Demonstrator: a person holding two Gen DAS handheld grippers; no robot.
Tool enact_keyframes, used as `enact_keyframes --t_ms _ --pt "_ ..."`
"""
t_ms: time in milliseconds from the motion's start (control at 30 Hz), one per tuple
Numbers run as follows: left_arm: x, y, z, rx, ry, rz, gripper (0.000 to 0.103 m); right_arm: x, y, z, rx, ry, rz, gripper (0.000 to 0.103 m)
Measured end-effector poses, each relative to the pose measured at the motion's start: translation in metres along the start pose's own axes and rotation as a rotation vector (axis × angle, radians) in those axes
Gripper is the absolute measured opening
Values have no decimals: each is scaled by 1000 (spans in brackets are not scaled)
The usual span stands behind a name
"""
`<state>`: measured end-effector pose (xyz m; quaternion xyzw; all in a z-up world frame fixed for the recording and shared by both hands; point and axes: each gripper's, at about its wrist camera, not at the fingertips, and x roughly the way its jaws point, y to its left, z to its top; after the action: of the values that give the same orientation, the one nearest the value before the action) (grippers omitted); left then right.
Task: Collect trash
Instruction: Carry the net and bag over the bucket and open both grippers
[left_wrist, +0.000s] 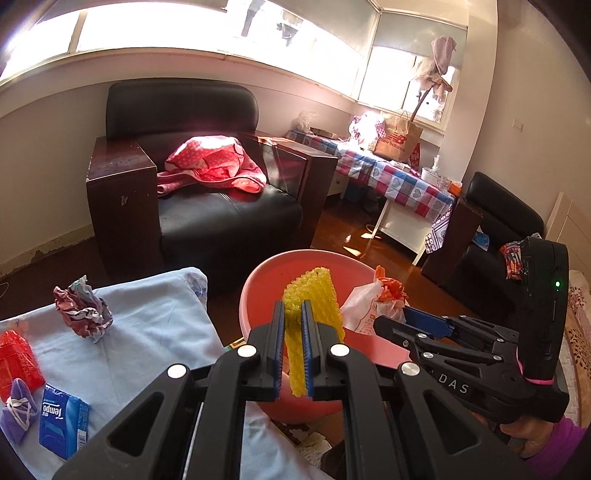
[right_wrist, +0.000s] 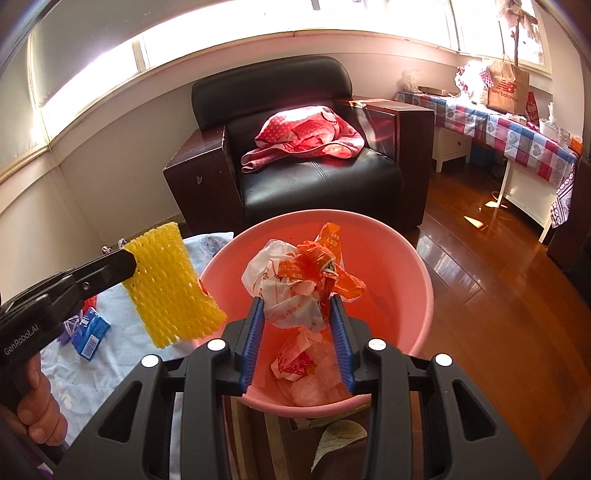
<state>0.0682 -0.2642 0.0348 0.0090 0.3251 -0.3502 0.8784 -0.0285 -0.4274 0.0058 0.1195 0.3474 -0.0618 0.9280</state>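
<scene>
My left gripper is shut on a yellow foam net, holding it over the left rim of a pink basin. In the right wrist view the same foam net hangs just left of the basin. My right gripper is shut on a crumpled orange-and-white plastic bag above the basin's inside. That bag shows at the right gripper's tip in the left wrist view. More wrappers lie in the basin's bottom.
A light blue cloth at the left carries a crumpled paper ball, a red packet, a blue tissue pack and a purple mask. A black armchair with a pink blanket stands behind the basin. A checked table sits at right.
</scene>
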Motion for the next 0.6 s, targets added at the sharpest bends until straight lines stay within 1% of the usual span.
enact_keyframes --t_ms 367,600 --pt "37 -1 -4 -18 45 -31 8 12 0 -4 -8 32 -39 36" --pt "49 3 -12 -28 79 -18 8 15 3 -9 -25 46 -60 36"
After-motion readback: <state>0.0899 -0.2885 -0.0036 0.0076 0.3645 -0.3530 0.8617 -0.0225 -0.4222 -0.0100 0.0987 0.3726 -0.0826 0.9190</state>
